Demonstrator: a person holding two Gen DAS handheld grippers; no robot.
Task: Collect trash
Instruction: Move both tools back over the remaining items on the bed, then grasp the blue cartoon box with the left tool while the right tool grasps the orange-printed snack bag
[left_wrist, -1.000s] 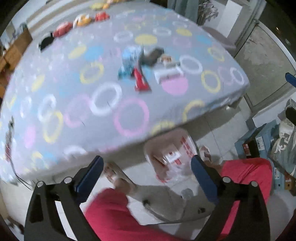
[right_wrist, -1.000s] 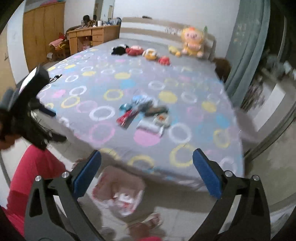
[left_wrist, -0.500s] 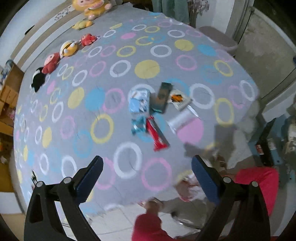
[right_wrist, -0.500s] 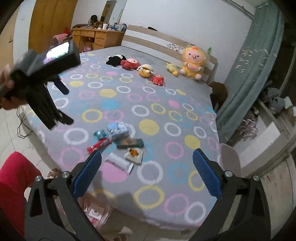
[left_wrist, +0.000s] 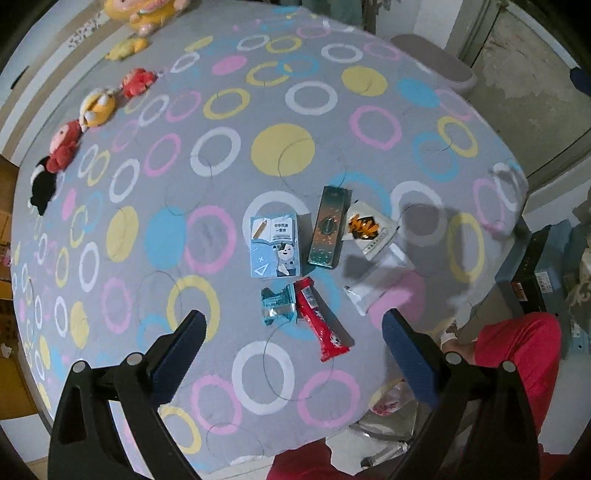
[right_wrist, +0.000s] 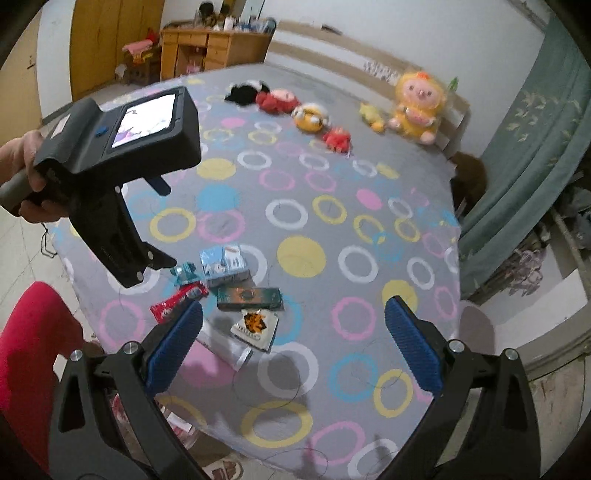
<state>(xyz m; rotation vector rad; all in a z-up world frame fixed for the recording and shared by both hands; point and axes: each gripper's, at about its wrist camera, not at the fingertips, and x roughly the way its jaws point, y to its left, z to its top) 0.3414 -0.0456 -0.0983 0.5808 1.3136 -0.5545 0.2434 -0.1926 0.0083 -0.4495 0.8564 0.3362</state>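
Several pieces of trash lie near the bed's front edge: a red wrapper (left_wrist: 321, 321), a teal wrapper (left_wrist: 277, 306), a light blue carton (left_wrist: 274, 245), a dark green box (left_wrist: 329, 226), a white packet with an orange print (left_wrist: 365, 228) and a clear white bag (left_wrist: 378, 278). My left gripper (left_wrist: 293, 354) is open and empty above them. My right gripper (right_wrist: 293, 343) is open and empty, with the packet (right_wrist: 255, 326) and green box (right_wrist: 249, 298) between its fingers. The left gripper's body (right_wrist: 118, 166) shows in the right wrist view.
The bed (left_wrist: 280, 147) has a grey sheet with coloured rings. Plush toys (right_wrist: 314, 116) line its far side. A bag with red print (left_wrist: 388, 400) sits on the floor by the bed's edge, beside my red trouser leg (left_wrist: 524, 354). Boxes (left_wrist: 532, 266) stand at the right.
Both grippers rose from near the floor bag and now look down on the bed. The left gripper moved in closer over the trash. Both stayed open.
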